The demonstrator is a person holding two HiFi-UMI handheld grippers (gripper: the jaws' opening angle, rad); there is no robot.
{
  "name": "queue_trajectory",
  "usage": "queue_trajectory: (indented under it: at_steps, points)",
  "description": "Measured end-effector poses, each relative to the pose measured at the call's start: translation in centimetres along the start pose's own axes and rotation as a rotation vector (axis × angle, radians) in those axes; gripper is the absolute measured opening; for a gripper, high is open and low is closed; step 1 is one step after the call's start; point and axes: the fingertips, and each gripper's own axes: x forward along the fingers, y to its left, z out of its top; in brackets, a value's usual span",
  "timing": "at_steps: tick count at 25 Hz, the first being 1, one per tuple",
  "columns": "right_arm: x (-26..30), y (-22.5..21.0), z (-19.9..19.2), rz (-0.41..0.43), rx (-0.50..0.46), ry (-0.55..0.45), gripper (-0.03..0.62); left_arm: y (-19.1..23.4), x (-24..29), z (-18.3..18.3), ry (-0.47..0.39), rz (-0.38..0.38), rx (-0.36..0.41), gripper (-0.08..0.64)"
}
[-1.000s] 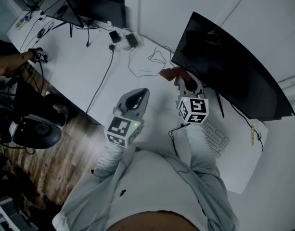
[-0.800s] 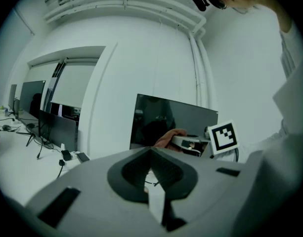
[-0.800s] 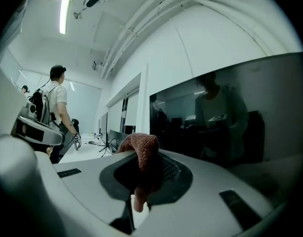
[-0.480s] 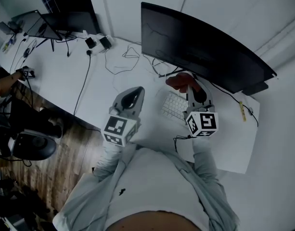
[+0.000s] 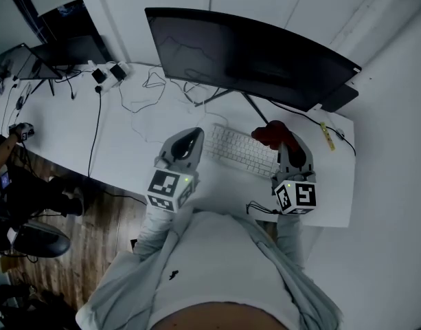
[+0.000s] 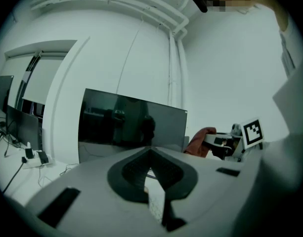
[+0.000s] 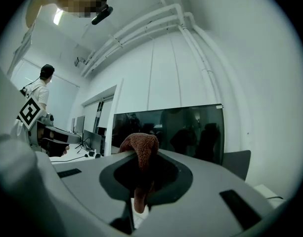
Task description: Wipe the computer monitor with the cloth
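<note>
Gripping a rust-red cloth (image 7: 140,147), the right tool (image 5: 287,145) has its jaws closed on a fold of the fabric. A rounded bunch stands up past the jaw tips and a short tail hangs down between them. The left tool (image 5: 189,138) is held level beside it with its jaw tips meeting and nothing between them. Both tools hover over a white worktop (image 5: 124,139), above a pale keyboard (image 5: 239,150), the cloth near the keyboard's right end. Beyond the keyboard stands the wide, curved, dark monitor (image 5: 244,53) on a thin-legged stand, its screen switched off and glossy enough to show reflections. The cloth sits in front of the screen's right part and appears apart from it, not touching. Loose cables trail across the worktop to the left. The cloth looks soft, light and limp, with a knitted texture, so it should fold and bunch easily; holding it by a gathered fold, as now, leaves a padded lump forward of the hard jaws. The screen is probably fragile and may rock on its stand, so light pressure with fabric only seems wise.
</note>
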Motion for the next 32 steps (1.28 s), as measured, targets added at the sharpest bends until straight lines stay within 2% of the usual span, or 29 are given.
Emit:
queue_trajectory:
  at_steps: [9,32]
  points:
    - [-3.5,-2.1,-2.0,-0.031,0.05,0.024,0.035,-3.1,0.7,-0.9,0.012,-0.01,-0.001,0.021]
    - [-4.2,-2.7,-2.9,0.005,0.072,0.043,0.034,-4.0,0.3,-1.5,0.023,0.041,-0.008,0.02]
